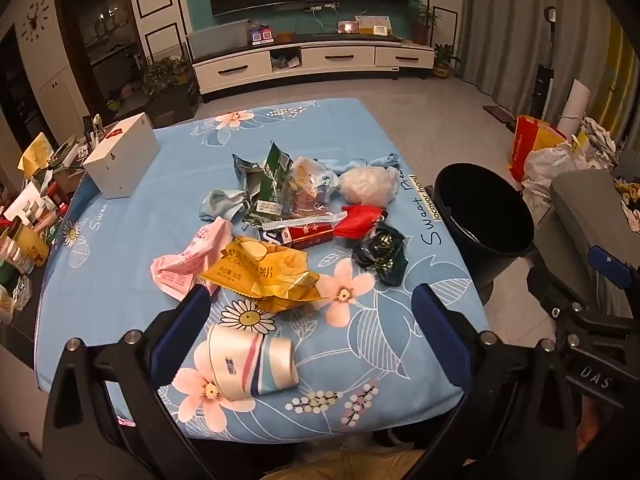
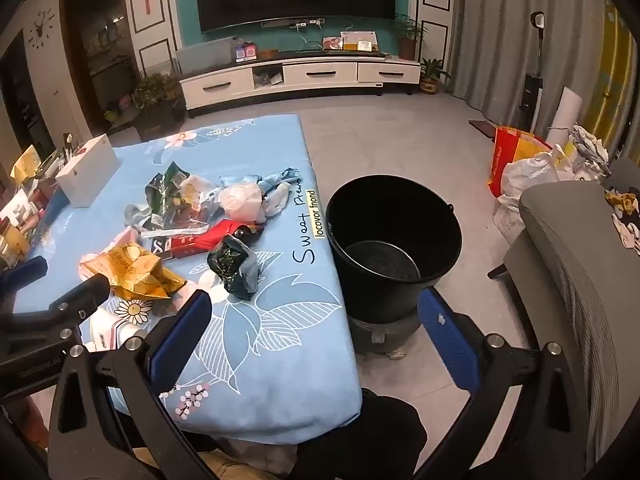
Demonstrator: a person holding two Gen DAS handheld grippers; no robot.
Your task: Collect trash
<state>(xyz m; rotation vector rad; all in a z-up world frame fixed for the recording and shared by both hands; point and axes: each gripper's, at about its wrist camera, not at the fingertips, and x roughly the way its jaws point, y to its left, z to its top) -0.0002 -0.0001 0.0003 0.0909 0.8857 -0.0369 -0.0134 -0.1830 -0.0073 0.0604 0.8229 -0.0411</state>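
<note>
We see the trash heaped mid-frame on the blue floral cloth: a crumpled gold chip bag, a pink wrapper at its left, a dark green foil packet to the right, a red packet, a white plastic wad. A crushed paper cup lies on its side, lower centre. The black bucket stands upright, centre-right.

We see bare cloth at the table's near right corner, while piled wrappers crowd its middle and the black bucket stands just right.
</note>
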